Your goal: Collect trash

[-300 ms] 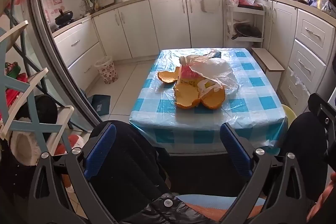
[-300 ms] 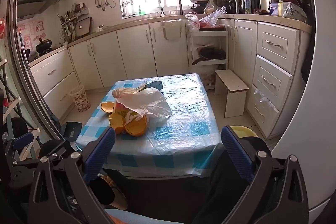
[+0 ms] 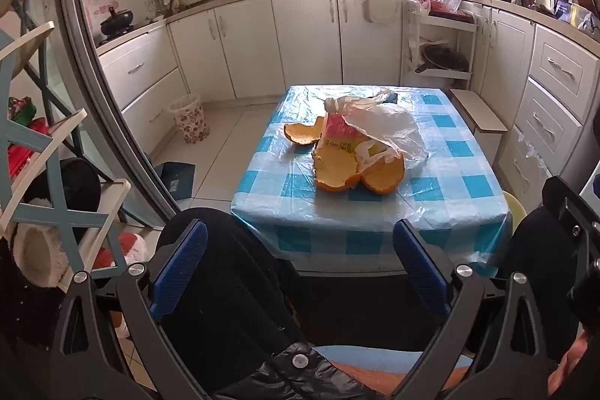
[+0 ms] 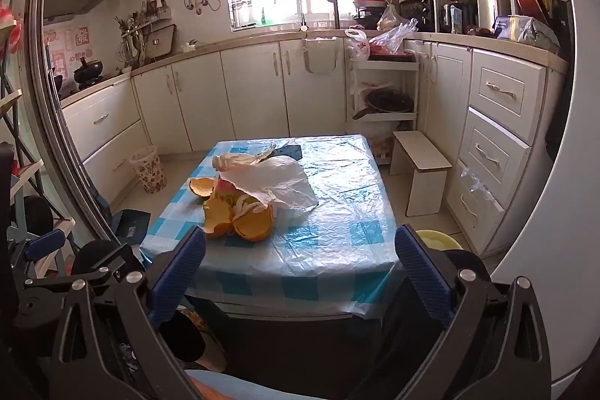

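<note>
We hold the left tool (image 3: 300, 253) and the right tool (image 4: 300, 259) short of the near edge of the bench (image 3: 442, 208), both with blue fingers spread wide and nothing between them. On the blue-checked plastic cover, toward the left half of the bench, lies the trash: orange peel pieces (image 3: 358, 171), two of them close to the near edge and another (image 3: 300, 134) by the left edge. A red and yellow wrapper (image 3: 339, 134) sits among them, and a white plastic bag (image 3: 390, 126) is draped over the wrapper and touches the nearest peels. A dark flat item (image 4: 287, 150) lies just behind the bag toward the far edge. On the floor left of the bench, against the cabinets, stands a patterned wastebasket (image 3: 189, 119)
</note>
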Demonstrator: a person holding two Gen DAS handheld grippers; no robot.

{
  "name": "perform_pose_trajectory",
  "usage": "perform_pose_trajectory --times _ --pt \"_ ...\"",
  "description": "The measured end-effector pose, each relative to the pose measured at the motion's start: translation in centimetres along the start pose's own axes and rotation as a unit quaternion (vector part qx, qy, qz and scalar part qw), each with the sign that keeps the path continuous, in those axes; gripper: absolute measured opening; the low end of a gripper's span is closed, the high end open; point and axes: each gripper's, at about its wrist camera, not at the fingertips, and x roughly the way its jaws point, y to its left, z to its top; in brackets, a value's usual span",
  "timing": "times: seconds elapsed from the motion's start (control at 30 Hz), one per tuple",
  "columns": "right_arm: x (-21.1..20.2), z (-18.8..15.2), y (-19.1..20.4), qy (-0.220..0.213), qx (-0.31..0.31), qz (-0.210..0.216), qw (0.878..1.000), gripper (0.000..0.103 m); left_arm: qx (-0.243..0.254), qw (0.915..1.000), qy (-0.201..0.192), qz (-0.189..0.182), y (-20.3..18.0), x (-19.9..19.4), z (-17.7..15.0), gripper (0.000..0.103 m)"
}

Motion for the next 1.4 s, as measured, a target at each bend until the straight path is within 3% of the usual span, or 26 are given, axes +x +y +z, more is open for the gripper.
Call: perform_pose_trajectory --times 0.47,1.4 --pt "-0.4 -0.4 -0.2 -0.004 0.001 0.001 1.0 0.097 -0.011 0.9997 0.01 -0.02 0.4 0.5 -0.2 0.095" --pt "0.2 -1.0 0.2 0.002 -0.013 0.009 1.0 0.097 -0.013 0.9994 0.019 -0.027 0.3 0.9 -0.8 0.095"
